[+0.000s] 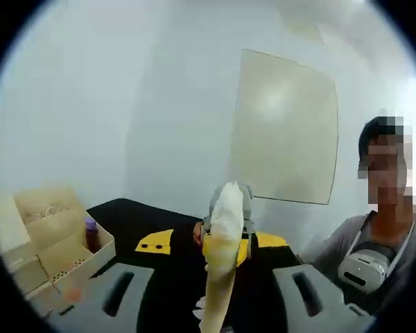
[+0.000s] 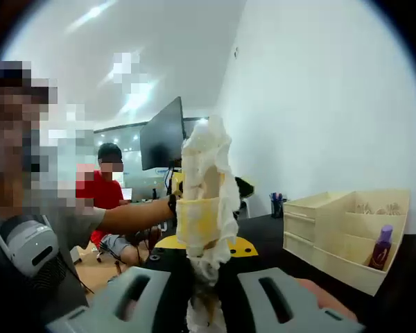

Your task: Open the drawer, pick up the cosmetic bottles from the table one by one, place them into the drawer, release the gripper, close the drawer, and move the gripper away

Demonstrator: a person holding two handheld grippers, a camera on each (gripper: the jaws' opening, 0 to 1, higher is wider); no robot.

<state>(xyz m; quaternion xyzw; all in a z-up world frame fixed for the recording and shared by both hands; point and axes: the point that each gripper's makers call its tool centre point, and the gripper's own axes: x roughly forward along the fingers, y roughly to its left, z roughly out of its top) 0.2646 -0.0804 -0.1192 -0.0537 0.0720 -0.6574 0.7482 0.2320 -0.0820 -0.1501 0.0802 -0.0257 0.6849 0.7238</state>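
**Both grippers raised, organizer off to the side**

Left hand-held gripper [image 1: 211,295] and right hand-held gripper [image 2: 202,298] each have jaws apart, gripping nothing. The purple-capped bottle [image 2: 382,248] stands upright in the organizer [image 2: 347,243] on the table [image 2: 277,232], lying right of the right gripper, which looks nearer.

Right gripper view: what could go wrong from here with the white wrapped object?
The white wrapped object rises between the right claw's wide-apart jaws, so it may be loose and topple. The purple bottle stands in the beige organizer's open compartment; a wide swing there might knock it over.
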